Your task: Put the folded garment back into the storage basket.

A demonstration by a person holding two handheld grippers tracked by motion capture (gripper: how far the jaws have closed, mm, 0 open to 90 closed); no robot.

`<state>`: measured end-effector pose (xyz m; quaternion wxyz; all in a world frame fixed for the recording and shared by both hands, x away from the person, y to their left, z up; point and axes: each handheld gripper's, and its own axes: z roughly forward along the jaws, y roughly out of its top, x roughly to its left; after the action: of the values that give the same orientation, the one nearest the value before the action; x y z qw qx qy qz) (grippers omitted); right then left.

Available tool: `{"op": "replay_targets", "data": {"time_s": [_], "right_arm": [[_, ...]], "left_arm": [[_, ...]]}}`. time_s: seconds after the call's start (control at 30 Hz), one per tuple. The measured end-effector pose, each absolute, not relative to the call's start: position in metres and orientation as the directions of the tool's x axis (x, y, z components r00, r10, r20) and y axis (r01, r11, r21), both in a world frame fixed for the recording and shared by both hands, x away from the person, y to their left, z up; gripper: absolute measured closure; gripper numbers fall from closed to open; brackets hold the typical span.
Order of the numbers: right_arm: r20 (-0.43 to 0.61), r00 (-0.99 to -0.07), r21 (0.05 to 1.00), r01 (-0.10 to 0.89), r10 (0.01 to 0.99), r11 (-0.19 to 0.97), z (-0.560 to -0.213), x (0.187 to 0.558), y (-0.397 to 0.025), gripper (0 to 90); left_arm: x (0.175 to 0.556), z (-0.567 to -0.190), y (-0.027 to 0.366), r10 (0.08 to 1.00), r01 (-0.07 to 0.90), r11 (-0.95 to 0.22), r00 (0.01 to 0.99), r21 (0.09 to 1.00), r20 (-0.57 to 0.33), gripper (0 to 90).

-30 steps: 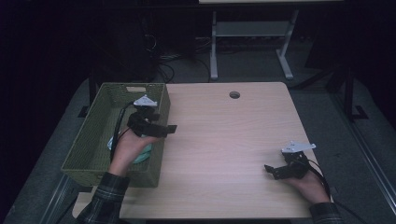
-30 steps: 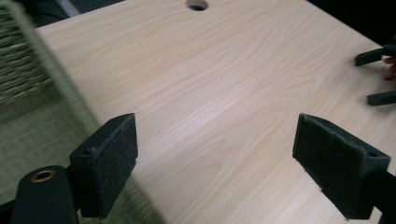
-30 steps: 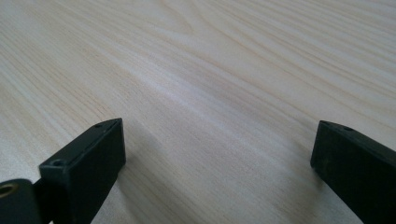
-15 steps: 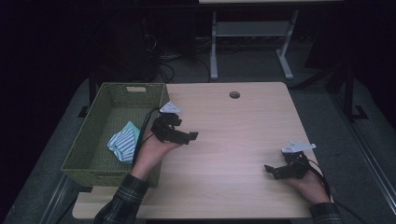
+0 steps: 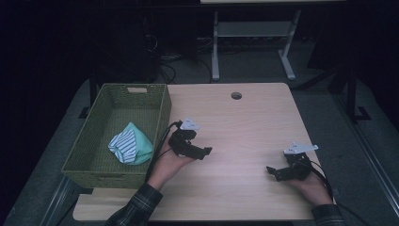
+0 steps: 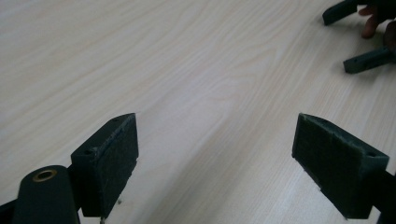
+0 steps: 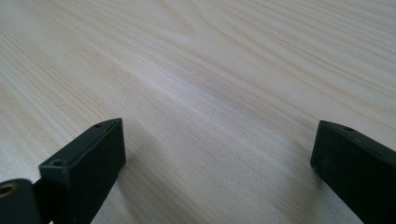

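I see a pale wooden table (image 5: 244, 122) in a dark room with cables on the floor, my left gripper (image 5: 200, 151) now out of the green basket (image 5: 101, 162) over bare wood, jaws spread and empty, the striped cloth (image 5: 129, 143) left inside, my right gripper (image 5: 275, 172) resting spread as before.

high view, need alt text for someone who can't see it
A person's left gripper and right gripper, both open and empty, rest on a wooden table. A green woven basket at its left edge holds a bundled striped cloth.
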<state>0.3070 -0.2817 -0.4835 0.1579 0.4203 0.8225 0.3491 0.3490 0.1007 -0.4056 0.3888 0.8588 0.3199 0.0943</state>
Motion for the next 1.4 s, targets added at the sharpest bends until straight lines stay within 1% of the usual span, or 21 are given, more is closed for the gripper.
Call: {"op": "replay_targets", "data": {"time_s": [0.07,0.3,0.67,0.73,0.8,0.87,0.9,1.13,1.4], "right_arm": [[0.036,-0.596,0.707,0.583,0.803,0.401,-0.483,0.307,-0.282,2.9],[0.035,-0.597,0.707,0.581,0.801,0.402,-0.484,0.307,-0.282,2.9],[0.035,-0.598,0.708,0.581,0.801,0.402,-0.484,0.307,-0.282,2.9],[0.035,-0.598,0.708,0.581,0.801,0.402,-0.483,0.307,-0.282,2.9],[0.035,-0.598,0.708,0.581,0.801,0.403,-0.484,0.307,-0.282,2.9],[0.035,-0.598,0.707,0.581,0.801,0.402,-0.484,0.307,-0.282,2.9],[0.035,-0.598,0.707,0.581,0.801,0.403,-0.484,0.307,-0.282,2.9],[0.035,-0.598,0.707,0.581,0.801,0.402,-0.484,0.307,-0.282,2.9],[0.035,-0.598,0.708,0.581,0.801,0.402,-0.484,0.307,-0.282,2.9]], "left_arm": [[0.347,-0.413,0.098,0.617,0.469,-0.503,0.783,0.726,-0.078,13.9],[0.343,-0.438,0.094,0.617,0.486,-0.514,0.782,0.707,-0.089,13.9],[0.342,-0.464,0.092,0.629,0.488,-0.555,0.776,0.674,-0.044,13.3],[0.343,-0.466,0.092,0.627,0.483,-0.564,0.778,0.67,-0.034,13.1],[0.341,-0.47,0.091,0.63,0.495,-0.557,0.775,0.667,-0.05,13.1],[0.34,-0.472,0.09,0.628,0.48,-0.567,0.778,0.67,-0.026,12.5],[0.339,-0.473,0.09,0.621,0.456,-0.581,0.784,0.674,0.005,12.5],[0.337,-0.478,0.096,0.609,0.422,-0.555,0.793,0.717,0.005,12.3],[0.337,-0.478,0.096,0.608,0.422,-0.558,0.794,0.714,0.005,12.4]]}}
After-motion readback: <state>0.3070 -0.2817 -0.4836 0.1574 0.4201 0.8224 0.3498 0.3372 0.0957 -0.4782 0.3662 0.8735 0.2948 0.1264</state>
